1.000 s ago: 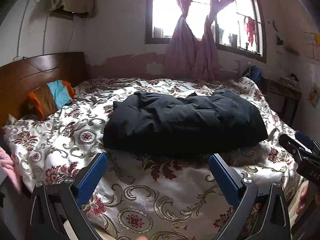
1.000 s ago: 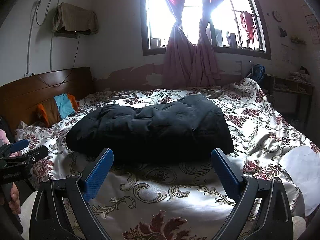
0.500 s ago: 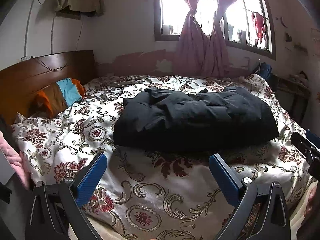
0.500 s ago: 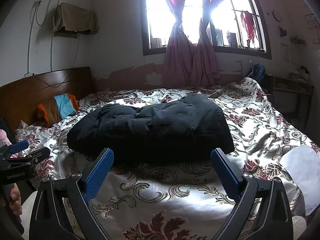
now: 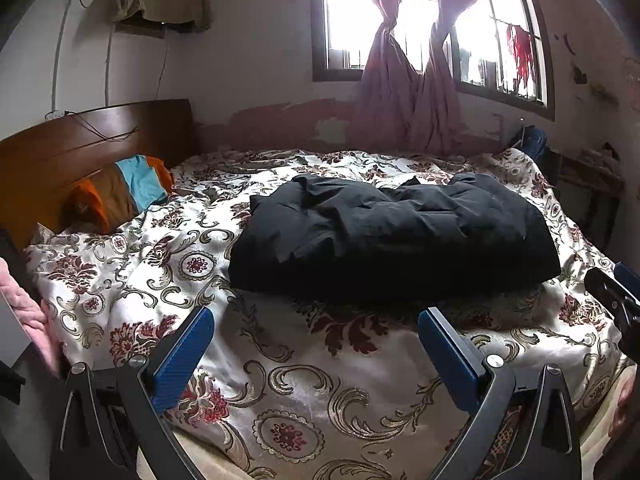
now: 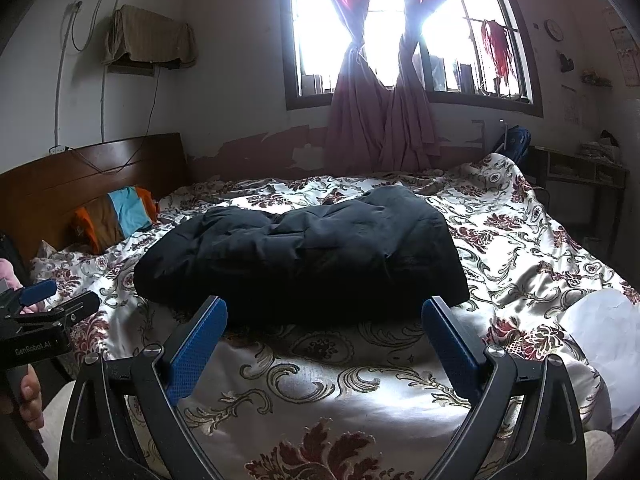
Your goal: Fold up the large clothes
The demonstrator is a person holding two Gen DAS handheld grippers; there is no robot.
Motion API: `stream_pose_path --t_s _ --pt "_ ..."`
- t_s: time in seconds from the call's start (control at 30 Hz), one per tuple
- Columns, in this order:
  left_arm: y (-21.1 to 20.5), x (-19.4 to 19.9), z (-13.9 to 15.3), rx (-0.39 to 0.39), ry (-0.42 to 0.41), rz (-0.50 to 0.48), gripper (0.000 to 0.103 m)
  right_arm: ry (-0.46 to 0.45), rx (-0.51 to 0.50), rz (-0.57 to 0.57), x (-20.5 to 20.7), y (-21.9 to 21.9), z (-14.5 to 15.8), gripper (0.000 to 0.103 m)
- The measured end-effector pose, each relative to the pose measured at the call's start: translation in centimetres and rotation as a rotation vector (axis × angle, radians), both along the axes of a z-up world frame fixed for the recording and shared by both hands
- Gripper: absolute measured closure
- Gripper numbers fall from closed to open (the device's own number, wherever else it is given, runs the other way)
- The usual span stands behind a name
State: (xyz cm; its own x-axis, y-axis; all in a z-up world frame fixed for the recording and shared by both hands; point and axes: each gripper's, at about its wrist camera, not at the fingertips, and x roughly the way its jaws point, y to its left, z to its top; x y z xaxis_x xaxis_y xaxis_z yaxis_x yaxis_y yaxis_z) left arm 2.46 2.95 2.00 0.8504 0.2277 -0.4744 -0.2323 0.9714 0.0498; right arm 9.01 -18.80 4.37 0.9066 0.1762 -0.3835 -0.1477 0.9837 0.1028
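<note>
A black padded jacket (image 5: 392,236) lies folded in a thick bundle in the middle of the bed; it also shows in the right wrist view (image 6: 304,260). My left gripper (image 5: 316,332) is open and empty, held over the bed's near edge, short of the jacket. My right gripper (image 6: 324,320) is open and empty, its blue fingertips just in front of the jacket's near side. Each gripper shows at the edge of the other's view: the right one (image 5: 616,300) and the left one (image 6: 44,312).
The bed has a floral satin cover (image 5: 304,392) and a wooden headboard (image 5: 92,144) on the left. An orange, brown and blue pillow (image 5: 120,192) lies by the headboard. A curtained window (image 6: 400,40) is behind. A white sheet (image 6: 600,328) lies at the right.
The left gripper's view has shifted left and slightly back, so the jacket sits further right in it. The right gripper has barely moved. Both stay open.
</note>
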Motion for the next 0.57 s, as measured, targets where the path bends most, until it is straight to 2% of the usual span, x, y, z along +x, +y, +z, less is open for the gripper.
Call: stream_pose_path --t_s 0.57 --pt "-0.11 0.21 0.10 0.008 -0.004 -0.006 0.000 0.001 0.005 -0.004 -0.10 0.41 -0.18 0.007"
